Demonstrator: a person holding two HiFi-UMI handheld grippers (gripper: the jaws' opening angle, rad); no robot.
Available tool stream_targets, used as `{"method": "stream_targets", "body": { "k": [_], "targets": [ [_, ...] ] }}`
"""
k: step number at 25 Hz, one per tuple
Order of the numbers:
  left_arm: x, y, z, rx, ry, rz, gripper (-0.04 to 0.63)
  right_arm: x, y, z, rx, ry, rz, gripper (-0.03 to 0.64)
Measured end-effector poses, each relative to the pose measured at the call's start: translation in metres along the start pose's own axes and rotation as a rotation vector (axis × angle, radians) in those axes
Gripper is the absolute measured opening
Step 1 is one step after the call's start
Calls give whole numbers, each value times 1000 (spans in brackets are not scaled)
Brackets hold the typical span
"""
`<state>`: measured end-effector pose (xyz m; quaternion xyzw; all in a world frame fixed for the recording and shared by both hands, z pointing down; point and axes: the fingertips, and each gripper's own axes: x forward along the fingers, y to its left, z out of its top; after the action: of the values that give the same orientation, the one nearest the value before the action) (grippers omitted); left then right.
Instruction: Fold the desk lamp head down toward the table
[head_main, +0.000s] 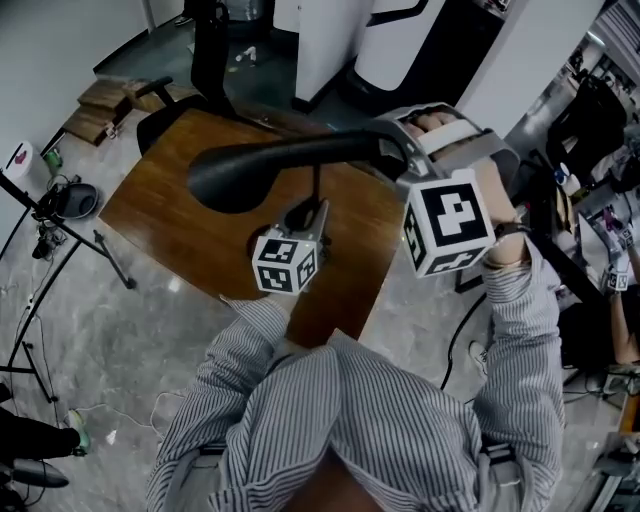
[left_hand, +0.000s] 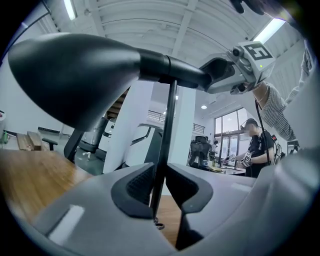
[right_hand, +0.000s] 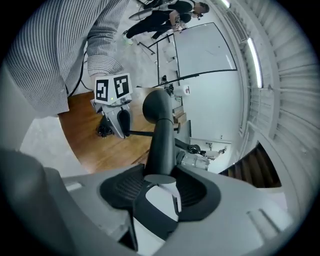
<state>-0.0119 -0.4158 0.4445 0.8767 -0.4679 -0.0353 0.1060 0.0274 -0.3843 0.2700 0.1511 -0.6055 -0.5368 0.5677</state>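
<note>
A black desk lamp stands on the brown wooden table (head_main: 165, 225). Its cone-shaped head (head_main: 240, 175) lies about level, pointing left, and its thin upright pole (head_main: 317, 190) rises from the table. My left gripper (head_main: 312, 218) points level and is shut on the pole (left_hand: 164, 150), which runs between its pads (left_hand: 137, 185). My right gripper (head_main: 395, 152) is up at the rear of the lamp head, shut on its thick black neck (right_hand: 161, 140). In the left gripper view the lamp head (left_hand: 70, 70) fills the upper left, with the right gripper (left_hand: 232, 72) behind it. The lamp's base is hidden.
A black office chair (head_main: 208, 55) stands at the table's far side. A tripod (head_main: 60, 215) and cables sit on the floor to the left, wooden boards (head_main: 100, 105) beyond. A white machine (head_main: 400, 40) stands behind. A person (left_hand: 257, 147) works at a desk further off.
</note>
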Motion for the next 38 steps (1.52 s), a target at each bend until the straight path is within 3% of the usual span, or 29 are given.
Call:
{"method": "stream_targets", "body": {
  "k": [10,18,24,27,35,38],
  "targets": [
    [1,-1,0,-12,-19,12,67,-4,-16,1,-215,59,98,196],
    [2,0,-1,-4,-21,5,66,-5,-24,7,-310,58,177,195],
    [2,0,-4,3,-13,-2,66,-5,-23,9,-320,53,191,195],
    [2,1,-8,7,7,-9,69,-4,-23,9,-297,54,157,195],
    [-9,7,-22,18,79,30,104,-14,-30,2,-143,-7,-53,196],
    [-20,9,-31,13,103,40,105,-21,-31,-12,-90,22,-132,196]
  ]
}}
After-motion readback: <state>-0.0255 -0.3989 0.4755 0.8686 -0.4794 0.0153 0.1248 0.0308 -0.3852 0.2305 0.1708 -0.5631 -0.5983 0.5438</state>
